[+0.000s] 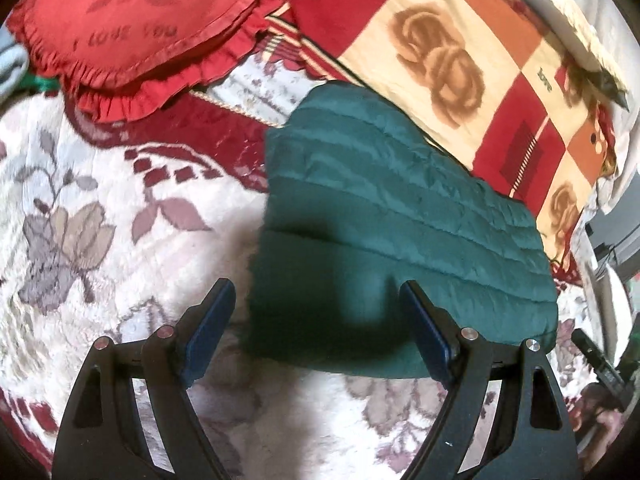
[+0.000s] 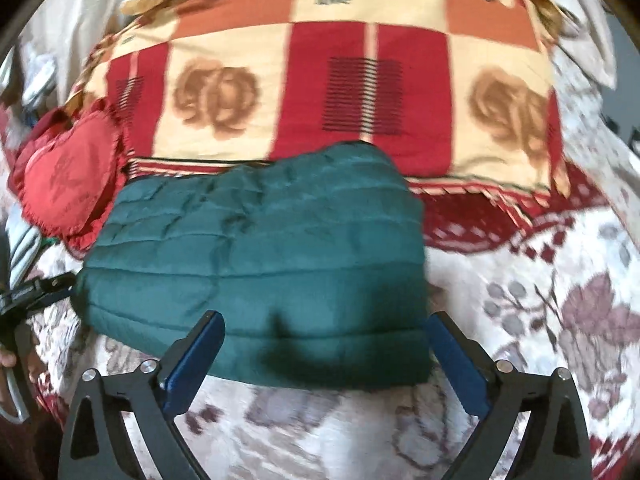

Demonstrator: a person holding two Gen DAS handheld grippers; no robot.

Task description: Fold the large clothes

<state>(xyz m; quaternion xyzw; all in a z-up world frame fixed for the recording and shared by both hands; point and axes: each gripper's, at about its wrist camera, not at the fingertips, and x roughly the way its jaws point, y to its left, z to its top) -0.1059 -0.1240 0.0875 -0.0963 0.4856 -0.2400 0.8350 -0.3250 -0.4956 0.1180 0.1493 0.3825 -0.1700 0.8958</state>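
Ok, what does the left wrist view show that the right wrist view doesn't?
Only the left wrist view: the "I LOVE YOU" lettering on the red frilled cushion, and the open left hand-held gripper up close. Only the right wrist view: a striped cloth at the left edge, and the open right hand-held gripper. Both show the folded green quilted jacket on the floral bedspread, held by neither, with the checked blanket behind.

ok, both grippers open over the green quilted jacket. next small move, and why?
Probably lift both clear and stop. The green quilted jacket already lies as a compact folded block on the floral bedspread, and the left gripper and right gripper stand open with nothing pinched between them.
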